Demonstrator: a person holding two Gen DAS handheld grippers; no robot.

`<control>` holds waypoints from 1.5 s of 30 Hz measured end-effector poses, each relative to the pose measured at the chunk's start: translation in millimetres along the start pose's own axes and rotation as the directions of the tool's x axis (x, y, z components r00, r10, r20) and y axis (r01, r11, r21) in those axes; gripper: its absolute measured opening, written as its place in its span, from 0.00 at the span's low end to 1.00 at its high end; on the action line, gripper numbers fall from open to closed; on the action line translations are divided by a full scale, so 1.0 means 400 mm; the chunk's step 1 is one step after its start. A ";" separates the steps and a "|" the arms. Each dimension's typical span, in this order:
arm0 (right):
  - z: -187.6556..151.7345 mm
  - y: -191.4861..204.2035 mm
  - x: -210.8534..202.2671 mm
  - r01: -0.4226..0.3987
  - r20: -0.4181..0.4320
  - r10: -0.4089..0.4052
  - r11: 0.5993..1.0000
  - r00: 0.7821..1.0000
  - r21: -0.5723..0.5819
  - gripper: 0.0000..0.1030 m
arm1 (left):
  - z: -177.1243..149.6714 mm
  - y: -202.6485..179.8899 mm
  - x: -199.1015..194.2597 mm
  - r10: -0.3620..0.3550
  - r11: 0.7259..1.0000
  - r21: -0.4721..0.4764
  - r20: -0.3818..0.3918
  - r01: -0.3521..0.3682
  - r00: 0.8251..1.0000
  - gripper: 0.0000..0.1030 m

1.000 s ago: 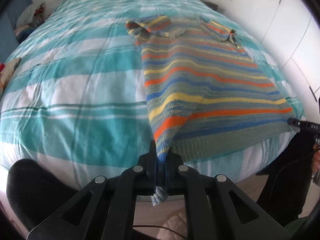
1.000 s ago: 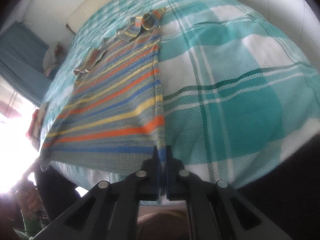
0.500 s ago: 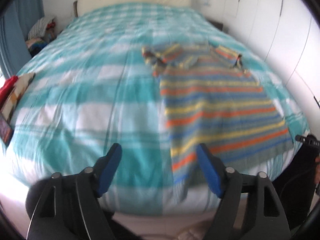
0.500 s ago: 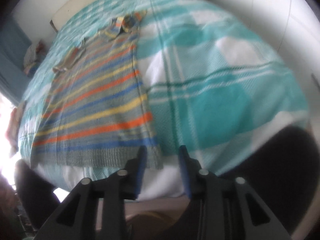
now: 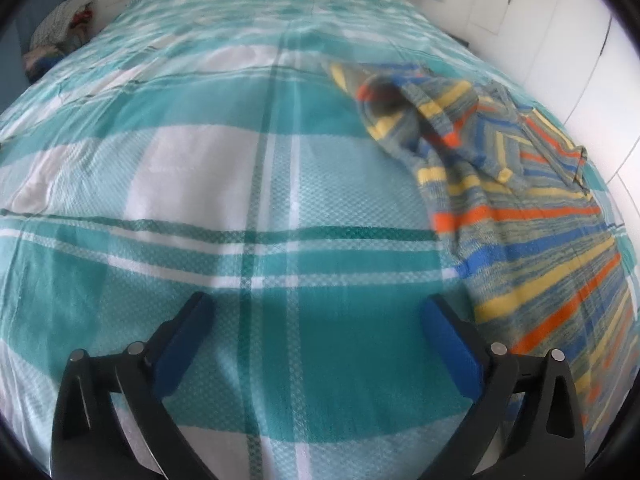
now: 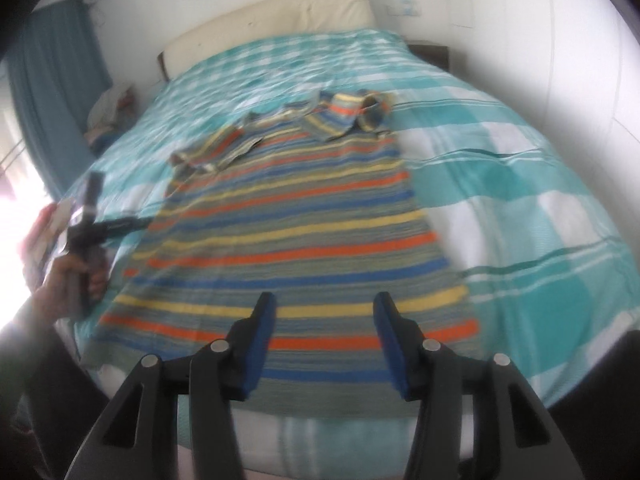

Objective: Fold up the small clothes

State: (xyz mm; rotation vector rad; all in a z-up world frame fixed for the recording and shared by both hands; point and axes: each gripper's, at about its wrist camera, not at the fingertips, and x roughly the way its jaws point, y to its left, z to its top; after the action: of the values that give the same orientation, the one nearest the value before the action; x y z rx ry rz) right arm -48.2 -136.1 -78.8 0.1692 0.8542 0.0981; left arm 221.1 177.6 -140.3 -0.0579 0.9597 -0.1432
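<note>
Evidently the striped knitted shirt (image 6: 296, 232) lay flat near the bed's (image 6: 520, 160) foot edge, collar toward the headboard. Folding well would mean pinching a sleeve or side edge and carrying it evenly across. The left hand-held gripper (image 5: 316, 320) and right hand-held gripper (image 6: 324, 320) stood spread wide, holding nothing.

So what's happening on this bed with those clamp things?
A person is folding a striped knit top spread flat on the checked bedspread. Both handheld grippers are open and holding nothing: the right gripper hovers over the top's hem, and the left gripper is over bare bedspread beside its collar end.
</note>
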 end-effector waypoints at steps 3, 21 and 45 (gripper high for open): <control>-0.019 0.037 0.022 -0.002 -0.020 0.001 1.000 1.000 -0.020 0.49 | -0.023 -0.009 -0.012 0.007 1.000 0.018 0.036 -0.008 0.999 1.00; 0.011 0.160 0.039 0.039 -0.004 -0.040 0.995 0.999 -0.088 0.49 | -0.006 -0.013 0.005 0.041 0.998 0.040 0.021 -0.041 0.999 1.00; 0.106 0.010 -0.017 0.416 0.083 -0.407 0.896 0.910 -0.154 0.76 | -0.006 -0.014 0.004 0.041 0.998 0.040 0.021 -0.042 0.999 1.00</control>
State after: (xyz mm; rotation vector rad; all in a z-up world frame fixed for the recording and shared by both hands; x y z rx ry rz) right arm -20.8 -137.9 -45.7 -0.1707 0.8130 -0.2317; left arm 219.4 171.8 -142.4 -0.0023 0.9374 -0.1232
